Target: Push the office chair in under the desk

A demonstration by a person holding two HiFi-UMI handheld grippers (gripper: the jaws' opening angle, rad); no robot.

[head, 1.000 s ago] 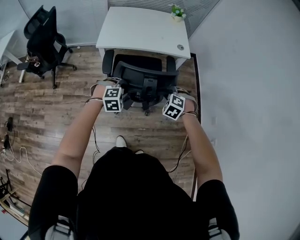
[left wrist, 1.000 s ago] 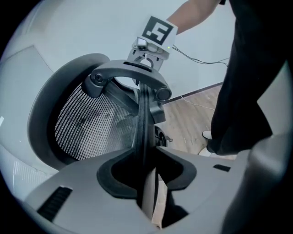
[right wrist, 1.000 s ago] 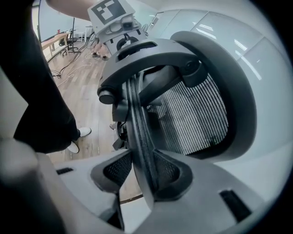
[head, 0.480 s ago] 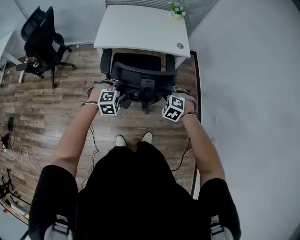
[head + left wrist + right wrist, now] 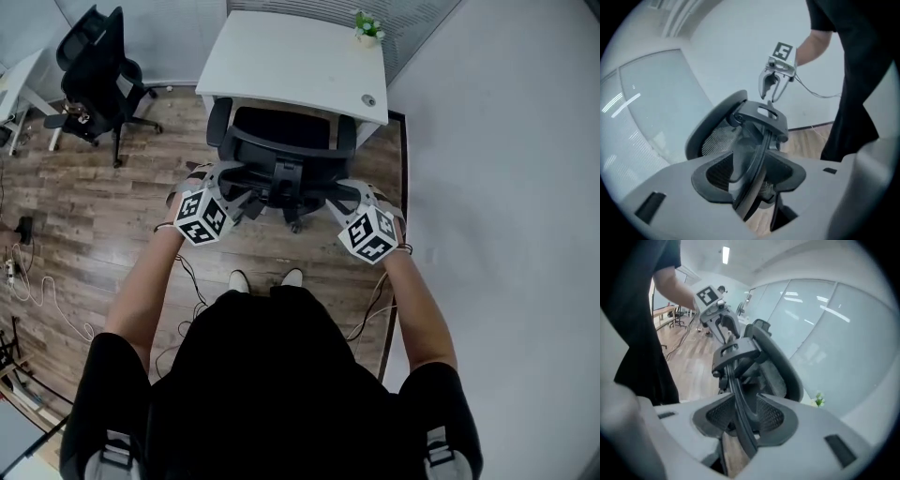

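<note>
The left claw, left of frame centre, is opening with the backrest edge of the office chair between its pads. The right claw is clamped on the opposite edge. The chair sits at centre, seat front at the near edge of the white counter above.

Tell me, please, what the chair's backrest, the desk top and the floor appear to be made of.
Backrest: looks like black woven mesh with a see-through weave, on a matte dark frame, probably plastic.
Desk top: smooth matte white, likely laminate or painted board; I cannot tell which.
Floor: brown planks with visible grain, either wood or wood-look laminate.
</note>
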